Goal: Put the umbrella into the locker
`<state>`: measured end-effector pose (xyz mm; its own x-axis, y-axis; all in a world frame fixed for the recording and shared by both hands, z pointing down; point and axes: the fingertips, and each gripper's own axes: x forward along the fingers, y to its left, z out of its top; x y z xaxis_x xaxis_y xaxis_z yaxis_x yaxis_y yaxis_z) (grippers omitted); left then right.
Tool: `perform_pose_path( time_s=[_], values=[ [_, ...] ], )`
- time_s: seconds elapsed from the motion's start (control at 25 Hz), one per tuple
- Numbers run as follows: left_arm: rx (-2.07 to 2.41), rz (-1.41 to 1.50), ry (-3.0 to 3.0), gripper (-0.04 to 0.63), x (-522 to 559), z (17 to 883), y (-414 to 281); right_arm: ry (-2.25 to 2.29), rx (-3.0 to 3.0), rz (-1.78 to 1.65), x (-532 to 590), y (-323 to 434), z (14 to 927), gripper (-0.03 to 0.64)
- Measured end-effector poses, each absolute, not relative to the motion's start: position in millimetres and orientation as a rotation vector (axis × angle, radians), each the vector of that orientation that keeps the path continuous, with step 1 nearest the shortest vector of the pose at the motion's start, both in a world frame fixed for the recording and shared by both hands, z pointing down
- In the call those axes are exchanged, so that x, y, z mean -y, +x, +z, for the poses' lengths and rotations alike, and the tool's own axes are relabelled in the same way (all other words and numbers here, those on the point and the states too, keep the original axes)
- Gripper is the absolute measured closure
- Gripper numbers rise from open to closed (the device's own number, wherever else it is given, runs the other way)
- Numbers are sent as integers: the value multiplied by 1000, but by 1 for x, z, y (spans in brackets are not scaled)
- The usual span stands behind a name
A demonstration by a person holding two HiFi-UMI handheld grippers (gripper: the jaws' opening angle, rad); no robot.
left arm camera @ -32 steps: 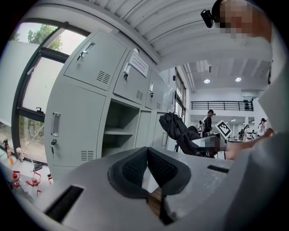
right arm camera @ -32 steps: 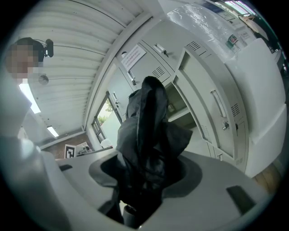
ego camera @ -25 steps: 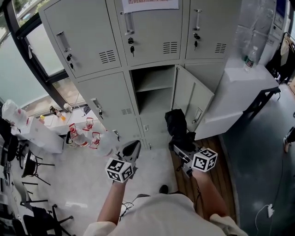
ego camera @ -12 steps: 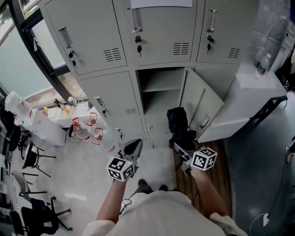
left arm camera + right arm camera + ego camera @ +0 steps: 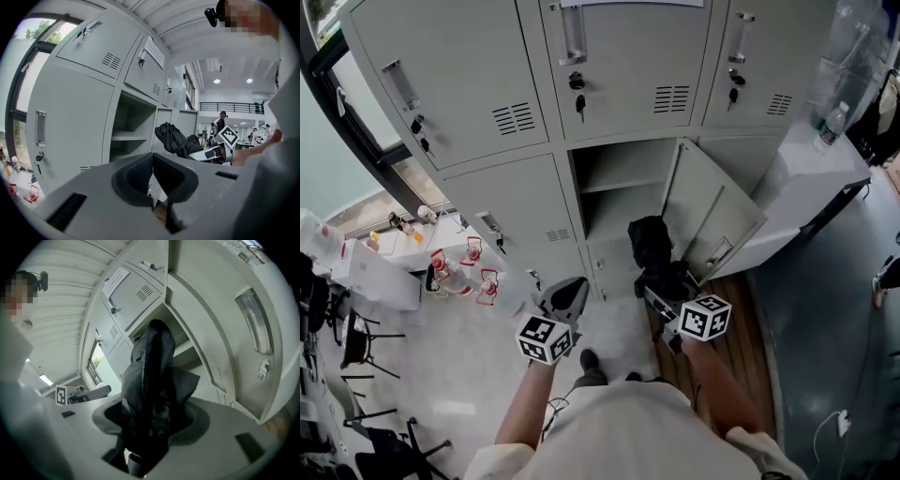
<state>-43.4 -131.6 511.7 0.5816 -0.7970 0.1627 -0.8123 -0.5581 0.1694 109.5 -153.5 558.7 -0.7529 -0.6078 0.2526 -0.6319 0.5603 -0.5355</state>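
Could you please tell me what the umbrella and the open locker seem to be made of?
Umbrella: black woven fabric, probably nylon or polyester, with a matte look; it bunches in soft, limp folds.
Locker: most likely painted sheet metal, light grey with a smooth, slightly glossy finish; its door is thin and flat with punched vent slots.

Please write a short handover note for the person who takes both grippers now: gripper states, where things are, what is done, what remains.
Right gripper: shut on the black folded fabric umbrella, which stands up out of the jaws.
Left gripper: shut, empty.
Grey metal locker: middle compartment open, door swung to the right, shelf inside.
Done: umbrella is gripped and held in front of the opening.
Left: put it inside and release; it is not yet in.
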Motion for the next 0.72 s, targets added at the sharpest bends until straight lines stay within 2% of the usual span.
perform_pose_path(
  time_s=[0.72],
  values=[
    [1077, 109, 2635, 591, 208, 543, -78, 1355, 2384, 1030, 238, 76, 623, 375]
  ],
)
